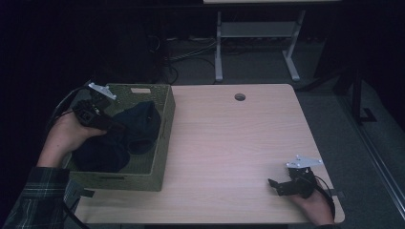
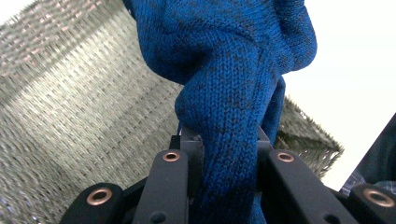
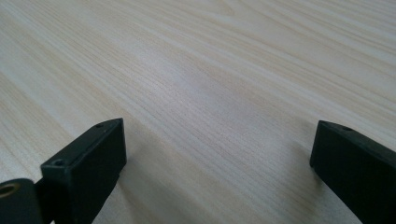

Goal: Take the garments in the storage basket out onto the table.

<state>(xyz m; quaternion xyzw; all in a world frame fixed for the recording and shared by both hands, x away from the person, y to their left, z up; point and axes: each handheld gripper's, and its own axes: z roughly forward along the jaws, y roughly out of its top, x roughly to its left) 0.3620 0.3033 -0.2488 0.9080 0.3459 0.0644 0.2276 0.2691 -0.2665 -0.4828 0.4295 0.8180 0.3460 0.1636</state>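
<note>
The left gripper (image 2: 224,154) was clamped on a fold of blue knitted garment (image 2: 224,70) inside the woven green basket (image 1: 165,129); lifting straight up would clear its rim. The right gripper (image 3: 219,158), jaws apart, rested on the pale wooden tabletop (image 3: 196,70).

Two black hand-held claws, left claw (image 1: 116,125) with copper-ringed screw holes on its arms, right claw (image 1: 272,183) with blocky square tips, grey three-cornered plate on each, black trailing cables, plaid sleeve (image 1: 36,198) on the left arm
</note>
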